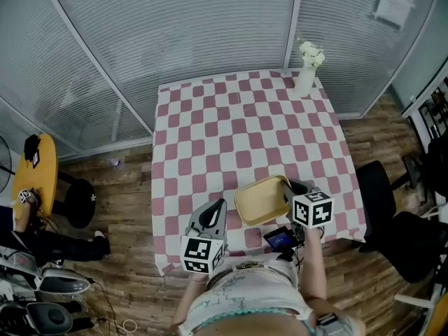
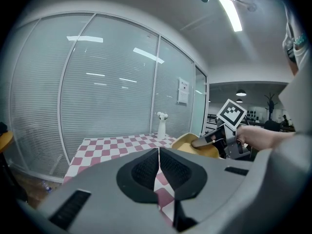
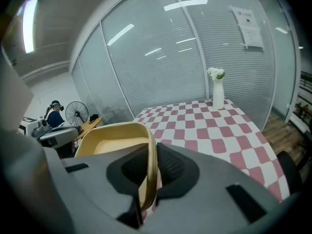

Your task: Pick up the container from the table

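Office room, glass partition walls with blinds, wood floor, pink-and-white checked table (image 1: 210, 131) in the middle. At the right gripper (image 3: 150, 167) the jaws are clamped on the side wall of the yellow container (image 3: 114, 138). The rim is pinched between both pads, and the wall stands nearly upright in the grip. At the left gripper (image 2: 158, 172) the jaws are pressed together with nothing between them. It is held low, to the left of the container and apart from it. Head view: the container is at the near edge of the table, just in front of the person, tilted, and it looks empty. A white vase with flowers (image 1: 305, 75) is at the far right corner, well apart. Progress, as a judgement: the grasp is made and the container looks raised off the cloth, though I can't rule out its lower edge touching. What is left is to bring it fully clear and hold it steady.
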The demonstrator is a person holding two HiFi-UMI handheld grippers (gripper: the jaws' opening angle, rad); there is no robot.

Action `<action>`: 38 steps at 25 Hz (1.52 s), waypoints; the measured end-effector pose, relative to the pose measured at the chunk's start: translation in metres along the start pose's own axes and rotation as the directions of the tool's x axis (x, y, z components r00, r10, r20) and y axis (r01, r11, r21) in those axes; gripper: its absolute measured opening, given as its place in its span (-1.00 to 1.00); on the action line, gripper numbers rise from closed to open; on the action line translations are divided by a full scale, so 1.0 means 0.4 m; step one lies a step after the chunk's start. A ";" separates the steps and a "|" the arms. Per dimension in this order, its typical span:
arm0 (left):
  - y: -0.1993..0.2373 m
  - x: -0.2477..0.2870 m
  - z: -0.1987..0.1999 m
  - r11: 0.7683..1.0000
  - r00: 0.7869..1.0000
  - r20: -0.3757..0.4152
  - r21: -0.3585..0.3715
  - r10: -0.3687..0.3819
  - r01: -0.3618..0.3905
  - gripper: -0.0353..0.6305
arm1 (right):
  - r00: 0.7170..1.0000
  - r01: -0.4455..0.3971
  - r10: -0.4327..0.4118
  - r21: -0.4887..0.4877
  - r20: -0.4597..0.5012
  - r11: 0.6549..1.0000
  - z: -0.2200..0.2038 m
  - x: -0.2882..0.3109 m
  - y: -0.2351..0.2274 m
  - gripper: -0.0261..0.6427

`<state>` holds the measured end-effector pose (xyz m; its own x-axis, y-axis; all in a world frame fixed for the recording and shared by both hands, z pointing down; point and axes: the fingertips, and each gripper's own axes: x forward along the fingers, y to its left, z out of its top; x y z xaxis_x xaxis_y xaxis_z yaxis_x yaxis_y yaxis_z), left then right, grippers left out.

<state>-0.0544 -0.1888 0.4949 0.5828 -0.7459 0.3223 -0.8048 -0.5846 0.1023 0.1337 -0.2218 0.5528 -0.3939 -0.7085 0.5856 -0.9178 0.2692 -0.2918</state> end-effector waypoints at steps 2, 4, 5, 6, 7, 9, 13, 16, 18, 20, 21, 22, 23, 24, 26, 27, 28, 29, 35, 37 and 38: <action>-0.002 0.002 -0.003 1.000 1.000 -0.003 0.001 0.000 0.000 -0.84 | 1.000 -0.001 0.001 0.003 0.022 1.000 0.002 -0.020 0.005 -0.87; -0.004 0.005 -0.008 1.000 1.000 -0.006 0.005 0.000 0.000 -0.84 | 0.999 -0.003 0.003 0.006 0.048 1.000 0.007 -0.039 0.010 -0.87; -0.005 0.007 -0.010 1.000 1.000 -0.007 0.006 0.000 0.000 -0.84 | 0.998 -0.005 0.005 0.006 0.061 1.000 0.010 -0.047 0.012 -0.87; -0.006 0.009 -0.011 1.000 1.000 -0.006 0.008 0.000 0.000 -0.84 | 0.997 -0.006 0.006 0.004 0.074 1.000 0.013 -0.055 0.014 -0.87; -0.007 0.011 -0.010 1.000 1.000 -0.005 0.009 -0.001 0.001 -0.84 | 0.996 -0.007 0.007 0.001 0.086 1.000 0.018 -0.064 0.015 -0.87; -0.012 0.016 -0.010 1.000 1.000 -0.002 0.010 -0.002 0.002 -0.84 | 0.994 -0.008 0.008 -0.005 0.108 1.000 0.025 -0.080 0.016 -0.87; -0.018 0.025 -0.009 1.000 1.000 -0.003 0.012 -0.006 0.006 -0.84 | 0.990 -0.001 0.004 -0.020 0.142 1.000 0.046 -0.107 0.017 -0.87; -0.022 0.030 -0.006 1.000 1.000 -0.007 0.013 -0.008 0.008 -0.84 | 0.986 -0.004 0.009 -0.031 0.165 1.000 0.073 -0.125 0.023 -0.87; -0.028 0.032 -0.005 1.000 1.000 -0.007 0.012 -0.008 0.008 -0.84 | 0.983 -0.007 0.015 -0.043 0.182 0.999 0.090 -0.137 0.027 -0.87; -0.039 0.035 -0.009 1.000 1.000 -0.004 0.013 -0.007 0.007 -0.84 | 0.980 -0.011 0.022 -0.055 0.200 0.998 0.101 -0.148 0.029 -0.87; -0.045 0.035 -0.011 1.000 1.000 -0.002 0.013 -0.006 0.006 -0.84 | 0.978 -0.014 0.027 -0.062 0.208 0.998 0.104 -0.153 0.031 -0.87; -0.048 0.035 -0.011 1.000 1.000 0.000 0.013 -0.004 0.004 -0.84 | 0.976 -0.018 0.032 -0.068 0.214 0.998 0.109 -0.157 0.034 -0.87; -0.049 0.035 -0.010 1.000 1.000 0.003 0.013 -0.004 0.004 -0.84 | 0.975 -0.021 0.036 -0.073 0.219 0.997 0.114 -0.158 0.039 -0.87; -0.047 0.034 -0.008 1.000 1.000 0.005 0.013 -0.003 0.003 -0.84 | 0.974 -0.024 0.041 -0.078 0.221 0.997 0.120 -0.157 0.045 -0.87; -0.039 0.032 0.000 1.000 1.000 0.008 0.011 -0.002 0.001 -0.84 | 0.974 -0.029 0.048 -0.091 0.223 0.995 0.136 -0.154 0.059 -0.87; -0.036 0.030 0.003 1.000 1.000 0.010 0.011 0.000 0.000 -0.84 | 0.973 -0.031 0.053 -0.100 0.223 0.995 0.144 -0.154 0.065 -0.87; -0.033 0.029 0.004 1.000 1.000 0.010 0.010 0.003 -0.003 -0.84 | 0.973 -0.033 0.057 -0.108 0.224 0.994 0.151 -0.154 0.071 -0.87; -0.031 0.028 0.003 1.000 1.000 0.008 0.009 0.005 -0.005 -0.84 | 0.973 -0.036 0.061 -0.116 0.225 0.993 0.158 -0.154 0.075 -0.87; -0.026 0.031 -0.013 1.000 1.000 -0.008 0.004 0.013 -0.013 -0.84 | 0.971 -0.045 0.077 -0.142 0.227 0.989 0.175 -0.152 0.083 -0.87; -0.022 0.031 -0.013 1.000 1.000 -0.012 0.004 0.015 -0.015 -0.84 | 0.971 -0.045 0.078 -0.146 0.228 0.988 0.179 -0.152 0.085 -0.87; -0.021 0.031 -0.013 1.000 1.000 -0.012 0.005 0.015 -0.015 -0.84 | 0.970 -0.044 0.077 -0.148 0.229 0.988 0.181 -0.152 0.085 -0.87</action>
<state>-0.0409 -0.1916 0.5028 0.5696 -0.7506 0.3349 -0.8127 -0.5752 0.0930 0.1298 -0.2169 0.4527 -0.4418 -0.8161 0.3726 -0.8969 0.3932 -0.2023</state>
